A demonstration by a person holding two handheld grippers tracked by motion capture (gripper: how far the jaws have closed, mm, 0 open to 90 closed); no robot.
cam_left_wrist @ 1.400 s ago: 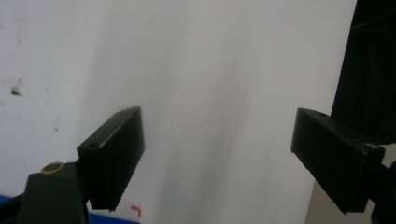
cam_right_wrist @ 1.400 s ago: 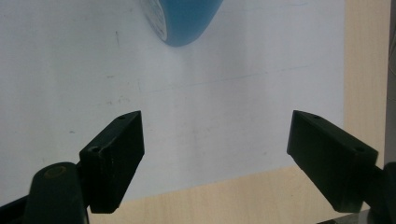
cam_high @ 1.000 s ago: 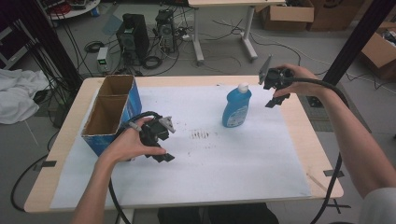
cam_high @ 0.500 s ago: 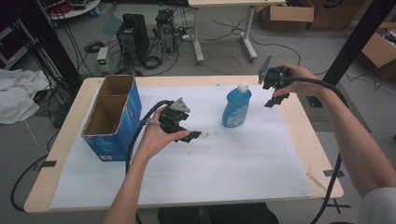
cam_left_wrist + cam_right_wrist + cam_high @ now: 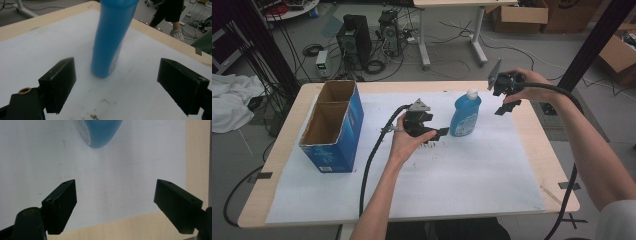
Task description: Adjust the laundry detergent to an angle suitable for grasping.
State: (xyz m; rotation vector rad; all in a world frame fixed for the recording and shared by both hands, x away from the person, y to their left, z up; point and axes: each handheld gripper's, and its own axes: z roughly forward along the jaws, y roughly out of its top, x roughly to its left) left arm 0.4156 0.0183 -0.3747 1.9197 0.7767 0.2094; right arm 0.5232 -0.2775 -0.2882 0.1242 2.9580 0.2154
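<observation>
One blue bottle point(image 5: 465, 116) stands upright, cap up; both tools, left point(image 5: 443, 133) and right point(image 5: 504, 106), gape wide, seemingly empty.

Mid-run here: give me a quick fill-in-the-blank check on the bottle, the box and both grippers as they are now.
1. The blue bottle stands ____ on the white sheet.
2. The left gripper has its jaws ____, with the bottle ahead of them.
3. The blue cardboard box is open at the ____.
4. The right gripper is held ____ the table.

Missing words: upright; open; top; above
</observation>
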